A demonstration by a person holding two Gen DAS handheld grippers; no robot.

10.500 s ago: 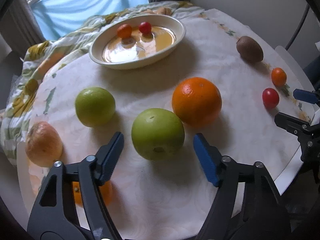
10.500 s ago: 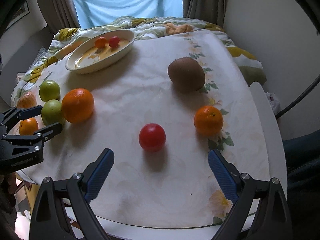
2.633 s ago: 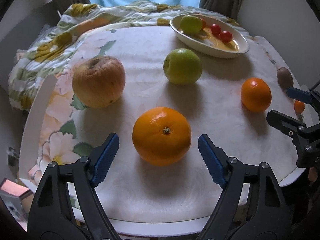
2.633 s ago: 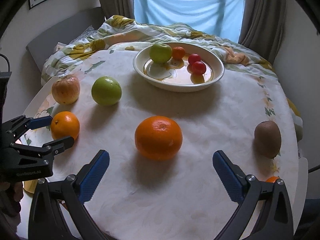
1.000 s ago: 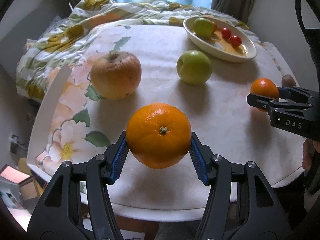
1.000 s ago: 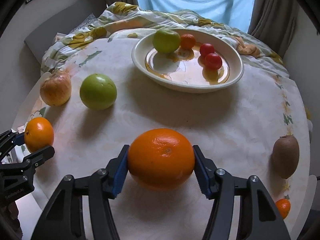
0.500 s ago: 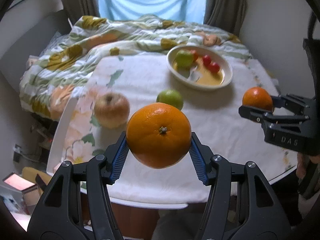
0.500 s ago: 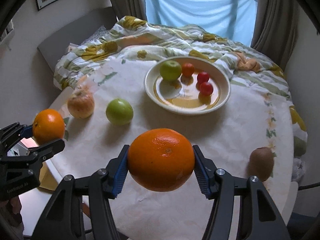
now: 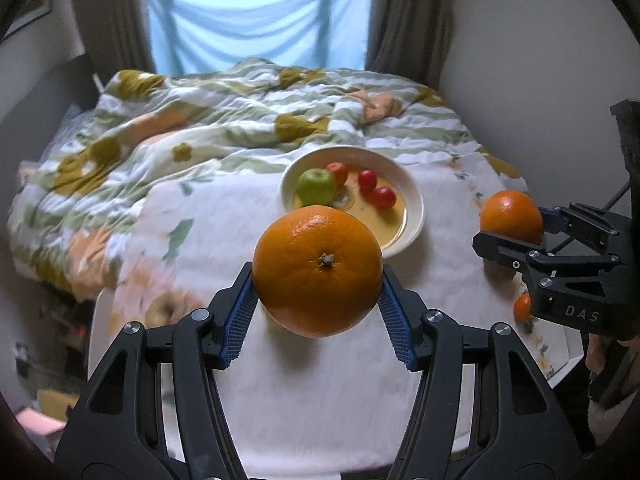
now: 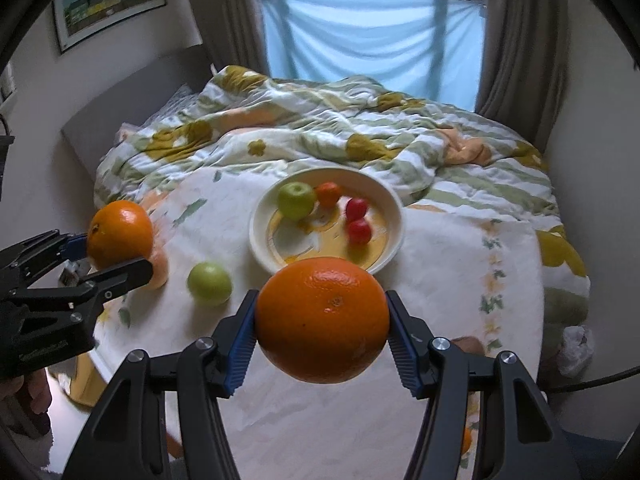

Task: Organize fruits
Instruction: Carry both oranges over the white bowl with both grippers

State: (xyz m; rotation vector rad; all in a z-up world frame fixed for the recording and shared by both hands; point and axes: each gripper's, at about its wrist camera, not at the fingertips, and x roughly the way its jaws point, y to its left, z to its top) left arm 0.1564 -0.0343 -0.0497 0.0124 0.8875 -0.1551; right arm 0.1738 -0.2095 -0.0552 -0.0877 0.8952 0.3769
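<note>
2 oranges (image 9: 318, 271) (image 10: 322, 319), 1 per claw (image 9: 317, 304) (image 10: 321, 338)

Rumpled floral duvet (image 10: 320, 136) beneath blue-draped window (image 10: 372, 32), grey curtains (image 10: 516, 48) either side, framed picture (image 10: 110, 0) on wall.

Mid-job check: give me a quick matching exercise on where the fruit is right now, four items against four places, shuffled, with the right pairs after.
Things:
1. orange with the stem scar toward the camera
2. second large orange
3. small green apple
4. larger green apple

Places:
A. lying in the white bowl beside the red tomatoes
B. clamped in the left gripper, lifted off the table
C. on the tablecloth, left of the bowl in the right wrist view
D. clamped in the right gripper, lifted off the table

Pairs: 1-B, 2-D, 3-A, 4-C
</note>
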